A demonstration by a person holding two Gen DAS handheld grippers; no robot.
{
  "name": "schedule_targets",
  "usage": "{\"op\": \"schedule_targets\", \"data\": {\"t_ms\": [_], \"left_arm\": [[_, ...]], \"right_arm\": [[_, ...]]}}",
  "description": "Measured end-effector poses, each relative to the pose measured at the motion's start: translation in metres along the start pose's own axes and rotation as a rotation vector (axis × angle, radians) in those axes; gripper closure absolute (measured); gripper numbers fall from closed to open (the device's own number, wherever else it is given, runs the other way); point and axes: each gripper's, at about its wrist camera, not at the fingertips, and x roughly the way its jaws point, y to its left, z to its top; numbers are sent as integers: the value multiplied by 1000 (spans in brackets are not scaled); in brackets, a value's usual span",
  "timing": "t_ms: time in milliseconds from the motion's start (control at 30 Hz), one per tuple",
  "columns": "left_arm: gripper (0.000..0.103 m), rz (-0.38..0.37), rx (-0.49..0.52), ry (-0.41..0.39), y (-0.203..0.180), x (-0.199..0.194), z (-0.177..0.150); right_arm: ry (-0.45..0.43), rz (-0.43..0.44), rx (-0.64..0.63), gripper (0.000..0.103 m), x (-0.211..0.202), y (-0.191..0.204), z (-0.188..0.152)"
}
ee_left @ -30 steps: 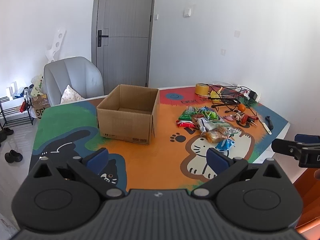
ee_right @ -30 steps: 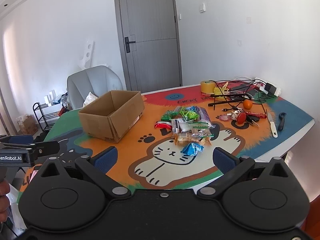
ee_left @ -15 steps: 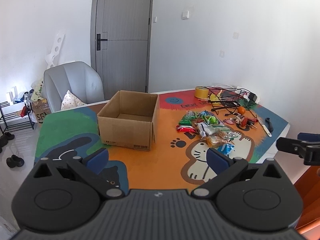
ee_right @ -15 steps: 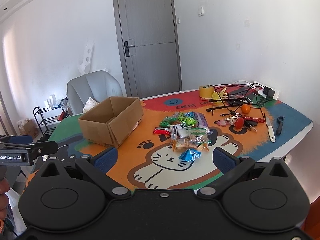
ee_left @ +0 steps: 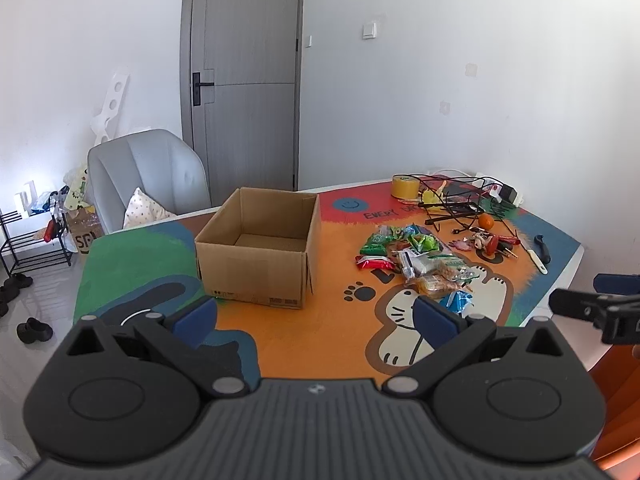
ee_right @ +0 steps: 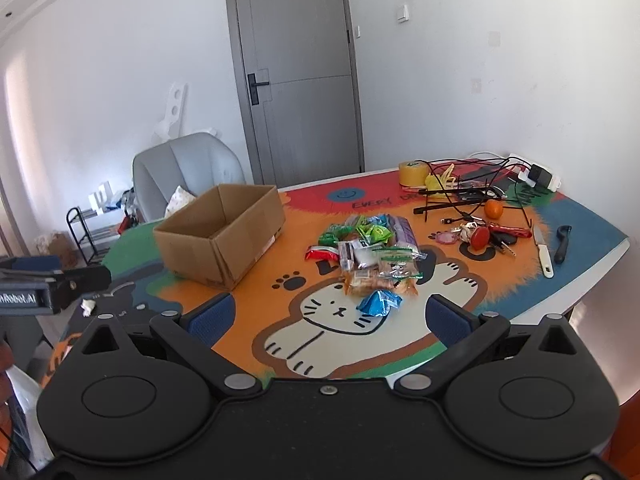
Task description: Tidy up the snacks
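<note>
Your right tool (ee_right: 328, 312) and your left tool (ee_left: 316, 312) both hang short of the counter (ee_right: 584, 240) with their blue pads spread wide and nothing between them. Neither touches anything.

The cardboard box (ee_left: 260, 248) sits open toward the left side of the counter, and what shows of its floor is bare. To its right, well apart from it, the snacks (ee_right: 372, 260) lie heaped together over the cat drawing, with a blue packet (ee_right: 378, 303) nearest you at the edge of the heap.

The heap is the likely trouble, I'd judge. The wrappers overlap and look slick, so a pinch into the middle may catch two packets or drag neighbours along; the blue packet looks the cleaner first pick. Beyond the heap lie cables (ee_right: 472, 184), an orange (ee_right: 493, 209), keys (ee_right: 480, 238) and a knife (ee_right: 543, 254), so a reach carried too far could snag those instead.
</note>
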Motion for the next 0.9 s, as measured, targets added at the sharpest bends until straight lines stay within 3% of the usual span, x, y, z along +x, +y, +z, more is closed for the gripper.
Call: {"op": "schedule_targets", "data": {"t_ms": [367, 900], "left_arm": [[0, -7, 49, -2, -13, 27, 0], [0, -34, 68, 76, -25, 97, -3]], "right_arm": [[17, 29, 26, 0, 20, -13, -5], [78, -56, 75, 0, 76, -48, -13]]}}
